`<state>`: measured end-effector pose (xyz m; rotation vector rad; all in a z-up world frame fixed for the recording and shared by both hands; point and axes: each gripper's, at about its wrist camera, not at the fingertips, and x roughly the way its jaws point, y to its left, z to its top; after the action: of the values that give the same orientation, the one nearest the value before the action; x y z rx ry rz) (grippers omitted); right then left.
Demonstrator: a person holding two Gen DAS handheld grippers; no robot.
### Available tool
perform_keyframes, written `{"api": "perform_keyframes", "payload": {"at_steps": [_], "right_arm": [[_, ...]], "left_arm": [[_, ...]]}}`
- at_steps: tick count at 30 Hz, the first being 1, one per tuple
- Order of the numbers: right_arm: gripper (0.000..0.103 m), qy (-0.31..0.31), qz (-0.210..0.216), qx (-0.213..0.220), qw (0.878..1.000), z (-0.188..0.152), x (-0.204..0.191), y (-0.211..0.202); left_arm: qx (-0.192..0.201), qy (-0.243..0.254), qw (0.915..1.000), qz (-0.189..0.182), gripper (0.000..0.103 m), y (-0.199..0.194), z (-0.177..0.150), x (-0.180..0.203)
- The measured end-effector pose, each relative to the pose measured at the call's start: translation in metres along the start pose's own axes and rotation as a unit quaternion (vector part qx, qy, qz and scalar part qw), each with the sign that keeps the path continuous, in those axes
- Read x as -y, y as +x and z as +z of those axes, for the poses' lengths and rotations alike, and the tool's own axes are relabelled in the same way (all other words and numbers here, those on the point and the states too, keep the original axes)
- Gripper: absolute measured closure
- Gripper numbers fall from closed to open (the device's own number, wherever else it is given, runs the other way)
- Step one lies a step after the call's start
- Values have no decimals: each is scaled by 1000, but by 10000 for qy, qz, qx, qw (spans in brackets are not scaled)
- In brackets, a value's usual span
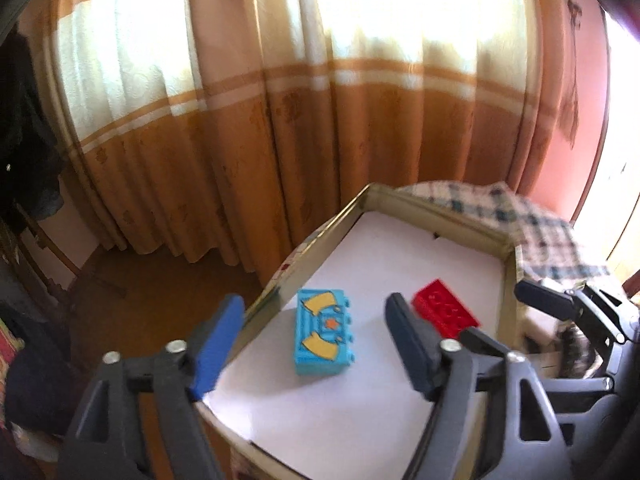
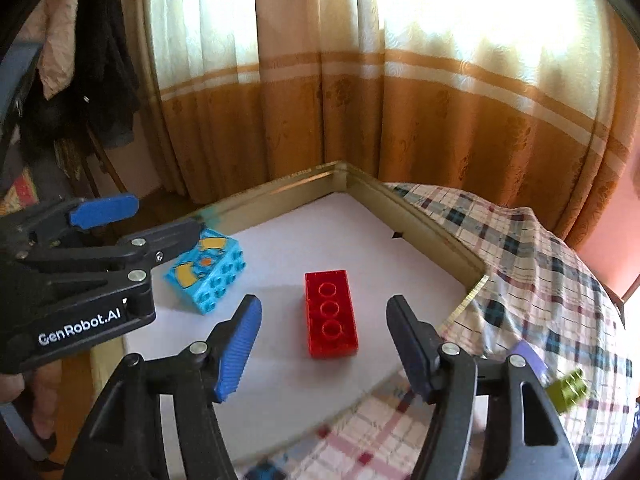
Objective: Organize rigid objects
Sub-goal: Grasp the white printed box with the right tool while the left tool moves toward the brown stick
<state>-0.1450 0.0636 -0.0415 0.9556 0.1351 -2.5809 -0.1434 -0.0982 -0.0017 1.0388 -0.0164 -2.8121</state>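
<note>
A light-blue brick (image 1: 324, 332) with a yellow and orange picture lies on the white floor of a shallow tray (image 1: 320, 236). My left gripper (image 1: 315, 307) stands open with its fingers on either side of the brick, and the pads are clear of it. A red brick (image 2: 330, 316) lies studs up in the same tray (image 2: 280, 192). My right gripper (image 2: 324, 309) is open around the red brick without touching it. In the right wrist view the blue brick (image 2: 208, 276) sits just below the left gripper (image 2: 164, 218). The red brick (image 1: 444, 308) also shows in the left wrist view.
The tray rests on a plaid cloth (image 2: 540, 272). On the cloth lie a green brick (image 2: 568, 390) and a purple piece (image 2: 528, 356). Orange-and-cream curtains (image 2: 360, 100) hang behind. Dark clothes (image 2: 104, 60) hang at the left above a brown floor (image 1: 160, 292).
</note>
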Motion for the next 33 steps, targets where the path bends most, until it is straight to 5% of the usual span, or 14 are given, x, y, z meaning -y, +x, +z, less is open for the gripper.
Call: {"api": "perform_keyframes", "payload": {"at_steps": [3,8,14,33], "right_arm": [[29,154,13,63,9999,-14,13,-29],[25,406,-265,106,9988,-53,41,-77],[8,757,-1325,33,9883,-98,79,-118],[5,1578,-1207,-294,9796,-134,103,-91]], "left_arm": [[216,-116,9997,-77,10,-23,-13,6],[434,-93,9987,-241,6,-48,-34,31],[517,-37,9976,-465,5,-65,-57,66],[546,669,9936,-728,5,-77,-105,131]]}}
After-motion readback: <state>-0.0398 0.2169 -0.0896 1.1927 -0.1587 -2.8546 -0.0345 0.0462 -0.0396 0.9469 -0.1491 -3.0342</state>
